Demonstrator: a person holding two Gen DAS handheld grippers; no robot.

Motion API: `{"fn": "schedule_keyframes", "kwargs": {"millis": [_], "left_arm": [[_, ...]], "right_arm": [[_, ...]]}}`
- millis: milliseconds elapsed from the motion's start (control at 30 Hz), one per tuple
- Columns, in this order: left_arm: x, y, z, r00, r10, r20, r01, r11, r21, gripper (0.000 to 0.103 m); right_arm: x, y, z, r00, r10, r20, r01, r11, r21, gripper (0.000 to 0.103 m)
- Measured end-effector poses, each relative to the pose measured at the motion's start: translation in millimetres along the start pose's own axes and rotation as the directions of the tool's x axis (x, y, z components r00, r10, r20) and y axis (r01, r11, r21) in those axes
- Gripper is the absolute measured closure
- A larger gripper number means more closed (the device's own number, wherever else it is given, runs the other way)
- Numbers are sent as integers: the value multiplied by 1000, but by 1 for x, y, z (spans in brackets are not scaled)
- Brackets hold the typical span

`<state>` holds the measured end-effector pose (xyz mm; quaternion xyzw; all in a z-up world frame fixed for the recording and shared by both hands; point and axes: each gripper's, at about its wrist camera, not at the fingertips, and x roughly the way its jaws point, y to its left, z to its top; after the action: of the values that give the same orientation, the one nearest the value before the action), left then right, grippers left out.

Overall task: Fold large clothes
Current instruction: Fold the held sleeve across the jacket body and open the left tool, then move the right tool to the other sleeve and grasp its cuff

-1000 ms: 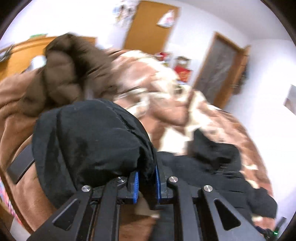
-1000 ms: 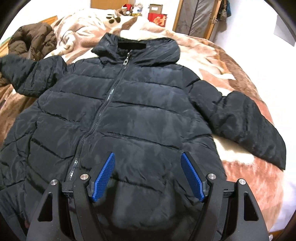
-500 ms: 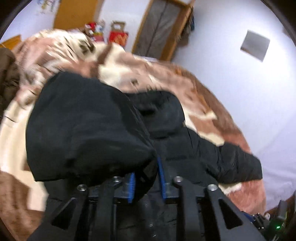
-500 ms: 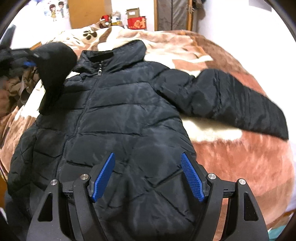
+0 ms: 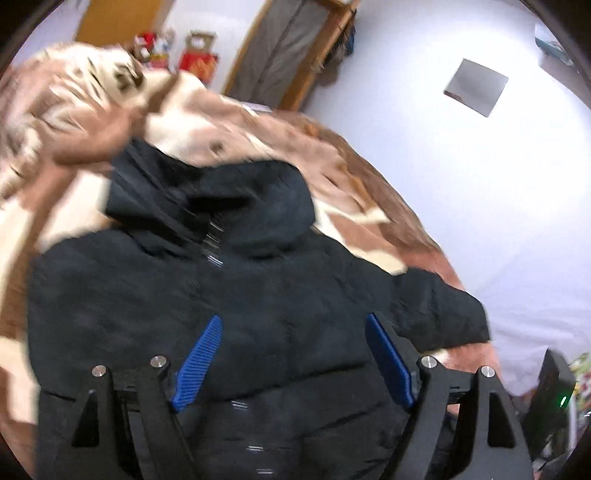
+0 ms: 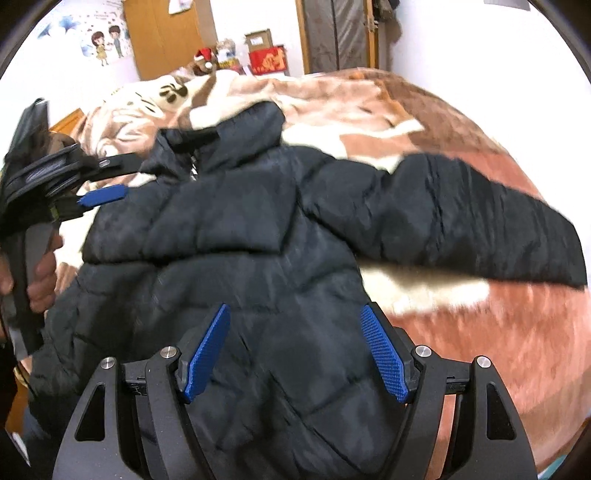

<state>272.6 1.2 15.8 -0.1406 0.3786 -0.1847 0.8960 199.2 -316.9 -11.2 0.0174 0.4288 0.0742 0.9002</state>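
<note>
A black puffer jacket point(image 6: 280, 266) lies front up on the bed, zip closed and hood point(image 5: 236, 199) toward the far end. One sleeve point(image 6: 184, 229) is folded across the chest. The other sleeve point(image 6: 480, 229) stretches out to the right. My left gripper point(image 5: 293, 354) hovers over the chest, its jaws opening with nothing between the pads. It also shows at the left edge of the right wrist view, left gripper point(image 6: 116, 177), with a hand point(image 6: 40, 273) on its handle. My right gripper point(image 6: 295, 350) stands open above the jacket's lower front, holding nothing.
A brown and cream fleece blanket point(image 6: 498, 332) covers the bed under the jacket. A brown garment point(image 6: 55, 142) lies at the far left. Red boxes point(image 6: 266, 59) and a wooden door point(image 6: 166, 33) stand beyond the bed. A white wall point(image 5: 480, 184) lies to the right.
My left gripper carried the sleeve from the left across onto the jacket's chest, then let it go and opened. The right gripper stayed open and shifted slightly over the jacket.
</note>
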Motion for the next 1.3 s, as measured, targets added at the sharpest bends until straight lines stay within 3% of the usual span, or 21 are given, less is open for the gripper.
{"fn": "schedule_keyframes", "kwargs": {"millis": [67,133,167,233,300,433,533,700,767,833,933,1000,1100,1233,1300], "left_arm": [[-10,23,8,995,92,36,-92,996,6,21],[-11,59,13,976,217,31,-217,976,-12,23],[-5,76,17,968,250,23,-249,968,-22,27],[6,110,21,947,320,-13,-320,946,-53,43],[24,133,22,932,360,-44,-362,930,-65,50],[55,165,4,903,417,-102,-424,904,-54,56],[78,172,-14,903,417,-107,-422,906,-34,56],[84,169,-21,897,431,-94,-434,901,-15,56],[70,166,-15,901,425,-90,-429,903,-28,58],[49,159,-11,917,394,-59,-396,918,-37,59],[20,145,-20,931,366,-13,-366,930,-32,59],[19,143,-31,934,356,-32,-357,934,-33,59],[45,149,-49,914,384,-129,-390,920,-26,58],[49,145,-48,901,409,-142,-419,907,-43,58],[41,138,-49,903,403,-151,-413,909,-47,59]], "right_arm": [[12,9,17,1000,29,9,-29,1000,-10,30],[28,17,34,999,38,16,-38,999,-31,35],[41,22,45,999,39,14,-38,998,-49,42],[66,29,63,998,55,3,-55,996,-70,49],[94,34,80,999,40,-20,-41,996,-78,58],[154,26,101,996,1,-91,-6,999,-53,60],[191,15,92,987,-8,-160,1,999,-44,60],[199,14,82,988,-29,-155,20,998,-62,60],[185,12,89,987,-20,-159,14,999,-35,60],[162,12,90,993,-18,-119,14,999,-35,60],[130,13,75,996,11,-84,-14,999,-38,60],[131,16,60,995,15,-101,-21,998,-56,60],[158,14,41,983,-3,-181,-8,998,-63,60],[157,11,43,981,-2,-192,-9,999,-52,60],[145,11,43,982,-11,-190,-1,998,-63,60]]}}
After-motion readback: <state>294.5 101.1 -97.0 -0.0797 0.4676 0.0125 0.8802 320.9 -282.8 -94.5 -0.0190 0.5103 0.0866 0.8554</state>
